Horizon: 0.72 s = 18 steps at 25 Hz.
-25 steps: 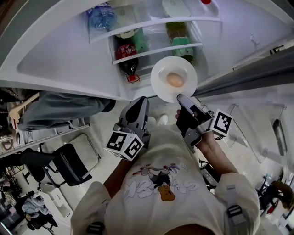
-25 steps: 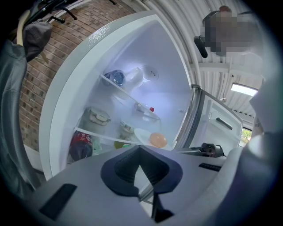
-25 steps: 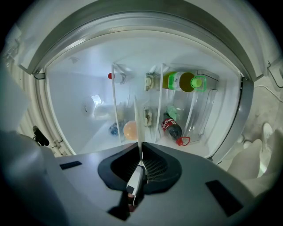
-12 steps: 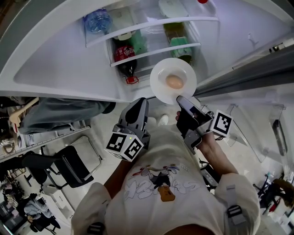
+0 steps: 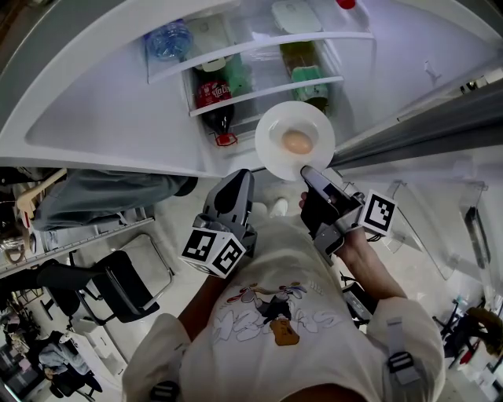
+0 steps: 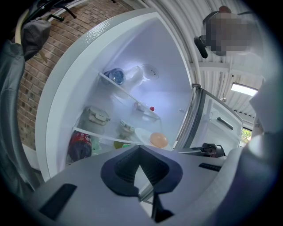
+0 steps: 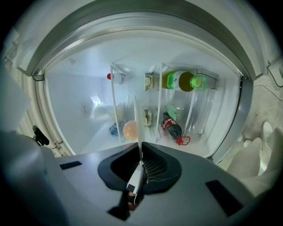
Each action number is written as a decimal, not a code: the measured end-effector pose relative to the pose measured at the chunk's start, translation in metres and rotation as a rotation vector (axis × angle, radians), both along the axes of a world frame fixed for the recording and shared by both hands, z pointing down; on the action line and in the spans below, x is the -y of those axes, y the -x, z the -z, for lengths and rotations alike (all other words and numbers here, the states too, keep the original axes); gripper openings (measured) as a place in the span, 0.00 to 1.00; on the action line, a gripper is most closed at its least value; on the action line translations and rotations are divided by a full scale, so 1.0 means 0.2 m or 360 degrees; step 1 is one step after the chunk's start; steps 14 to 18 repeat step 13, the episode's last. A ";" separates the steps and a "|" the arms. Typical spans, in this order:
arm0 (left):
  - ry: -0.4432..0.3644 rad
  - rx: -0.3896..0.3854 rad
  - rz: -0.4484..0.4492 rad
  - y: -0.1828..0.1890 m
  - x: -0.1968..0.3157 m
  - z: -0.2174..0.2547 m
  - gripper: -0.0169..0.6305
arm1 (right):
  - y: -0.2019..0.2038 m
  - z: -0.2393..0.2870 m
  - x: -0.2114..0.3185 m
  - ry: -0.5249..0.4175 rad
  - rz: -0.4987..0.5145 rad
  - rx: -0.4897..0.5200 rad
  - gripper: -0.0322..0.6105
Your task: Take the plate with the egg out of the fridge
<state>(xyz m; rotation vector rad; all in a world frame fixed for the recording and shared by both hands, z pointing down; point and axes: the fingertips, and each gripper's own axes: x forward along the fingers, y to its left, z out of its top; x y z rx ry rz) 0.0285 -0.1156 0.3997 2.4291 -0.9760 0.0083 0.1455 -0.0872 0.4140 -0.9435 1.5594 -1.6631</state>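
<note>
The white plate (image 5: 277, 154) with a tan egg (image 5: 297, 142) on it hangs level in front of the open fridge (image 5: 94, 110). My right gripper (image 5: 308, 173) is shut on the plate's near rim. In the right gripper view the plate (image 7: 135, 115) shows edge-on as a thin line running from between the jaws of the right gripper (image 7: 140, 160), with the egg (image 7: 131, 130) to its left. My left gripper (image 5: 240, 176) sits just left of the plate, below its rim, shut and holding nothing. The left gripper view shows the plate (image 6: 142, 134) and egg (image 6: 158, 140) beyond the left gripper (image 6: 140, 155).
The fridge shelves hold a cola bottle (image 5: 216, 100), a green bottle (image 5: 305, 77), a water bottle (image 5: 168, 38) and a lidded container (image 5: 294, 13). The grey edge of a second fridge door (image 5: 424, 129) runs along the right. A black chair (image 5: 118, 275) stands on the floor at lower left.
Almost nothing has changed. The plate stays in the right gripper and has drifted very slightly; the left gripper holds its place beside it.
</note>
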 end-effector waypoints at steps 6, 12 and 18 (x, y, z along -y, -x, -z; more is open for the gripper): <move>0.0001 -0.0002 0.0001 0.00 0.00 0.00 0.02 | -0.01 0.00 0.00 0.0006 -0.0009 0.0000 0.09; 0.0003 -0.0001 0.0001 -0.01 0.00 0.01 0.02 | -0.02 0.01 0.00 0.0004 -0.0011 0.0001 0.09; 0.0004 -0.0001 0.0001 -0.01 0.00 0.01 0.02 | -0.02 0.00 0.00 0.0006 -0.0013 0.0003 0.09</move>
